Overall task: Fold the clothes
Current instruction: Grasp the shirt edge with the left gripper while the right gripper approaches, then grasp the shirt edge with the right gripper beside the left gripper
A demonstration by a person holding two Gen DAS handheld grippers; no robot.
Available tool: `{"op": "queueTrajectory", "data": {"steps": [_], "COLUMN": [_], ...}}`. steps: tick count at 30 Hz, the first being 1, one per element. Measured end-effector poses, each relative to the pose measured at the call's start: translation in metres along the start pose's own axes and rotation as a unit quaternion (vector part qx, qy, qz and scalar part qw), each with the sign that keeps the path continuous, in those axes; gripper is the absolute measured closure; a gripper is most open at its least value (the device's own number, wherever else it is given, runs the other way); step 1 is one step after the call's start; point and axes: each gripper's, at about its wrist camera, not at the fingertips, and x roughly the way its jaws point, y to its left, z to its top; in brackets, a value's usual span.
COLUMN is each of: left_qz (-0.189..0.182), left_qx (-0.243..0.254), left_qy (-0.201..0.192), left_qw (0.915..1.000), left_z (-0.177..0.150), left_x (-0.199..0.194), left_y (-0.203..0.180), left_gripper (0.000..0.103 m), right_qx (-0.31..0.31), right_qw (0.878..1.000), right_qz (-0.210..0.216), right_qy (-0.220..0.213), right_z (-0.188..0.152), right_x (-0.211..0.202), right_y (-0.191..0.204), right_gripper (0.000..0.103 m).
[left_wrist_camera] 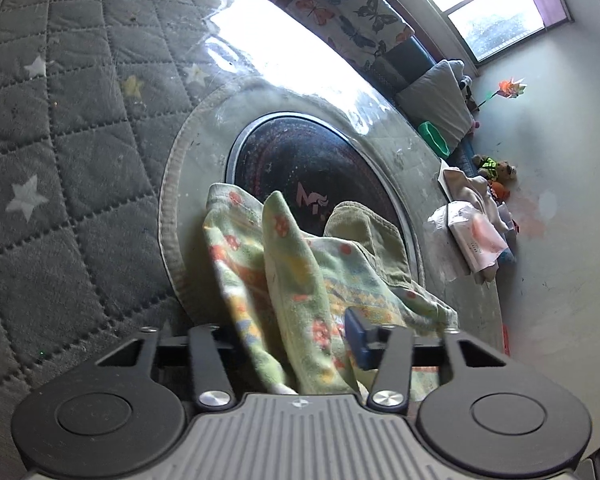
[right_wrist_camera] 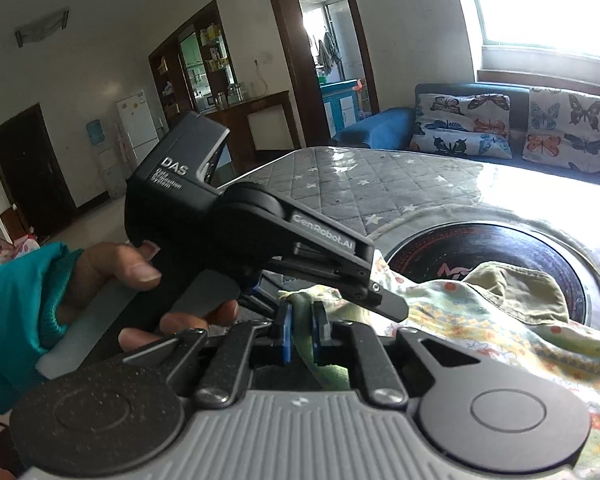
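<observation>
A light green garment with an orange and yellow flower print (left_wrist_camera: 300, 264) lies bunched on the table, partly over a round dark inset (left_wrist_camera: 308, 176). My left gripper (left_wrist_camera: 298, 340) is shut on a thick fold of it. One blue pad (left_wrist_camera: 358, 338) shows and the other is hidden by cloth. In the right wrist view the garment (right_wrist_camera: 480, 312) spreads to the right. My right gripper (right_wrist_camera: 303, 334) is shut on a narrow green edge between its blue pads. The left gripper (right_wrist_camera: 384, 300) sits just above it, held by a hand (right_wrist_camera: 132, 276) in a teal sleeve.
The table carries a grey quilted star cover under glass (left_wrist_camera: 80, 140). Packets and folded cloths (left_wrist_camera: 476, 232) are piled at its right edge, near a green object (left_wrist_camera: 432, 136). Beyond the table stands a sofa with butterfly cushions (right_wrist_camera: 460, 124) under a bright window.
</observation>
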Motion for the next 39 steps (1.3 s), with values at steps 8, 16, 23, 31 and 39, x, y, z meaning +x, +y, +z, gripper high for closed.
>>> {"op": "queueTrajectory", "data": {"steps": [8,16,23,31,39], "left_qz": [0.006,0.013,0.017,0.027,0.033], "left_qx": [0.011,0.025,0.032,0.038,0.042], "left_qy": [-0.002,-0.009,-0.013,-0.014,-0.016], "left_qw": [0.9999,0.9996,0.9993,0.9988,0.9985], "left_z": [-0.004,-0.005,-0.005,-0.006,-0.007], "left_x": [0.004,0.004,0.005,0.007,0.008], "left_y": [0.002,-0.001,-0.003,-0.007,-0.009], "left_gripper": [0.083,0.083,0.083,0.083,0.083], "right_qx": [-0.003,0.042,0.111,0.202,0.207], "right_qw": [1.0,0.992,0.967,0.947,0.953], "right_qz": [-0.011,-0.116,-0.229,-0.25,-0.223], "right_qy": [0.007,0.014,0.017,0.015,0.005], "right_z": [-0.006,-0.02,-0.038,-0.061,-0.064], "right_x": [-0.012,-0.045,-0.074,-0.083,-0.075], "right_y": [-0.003,-0.058,-0.136,-0.192,-0.19], "right_gripper": [0.083,0.067,0.061,0.056,0.077]}}
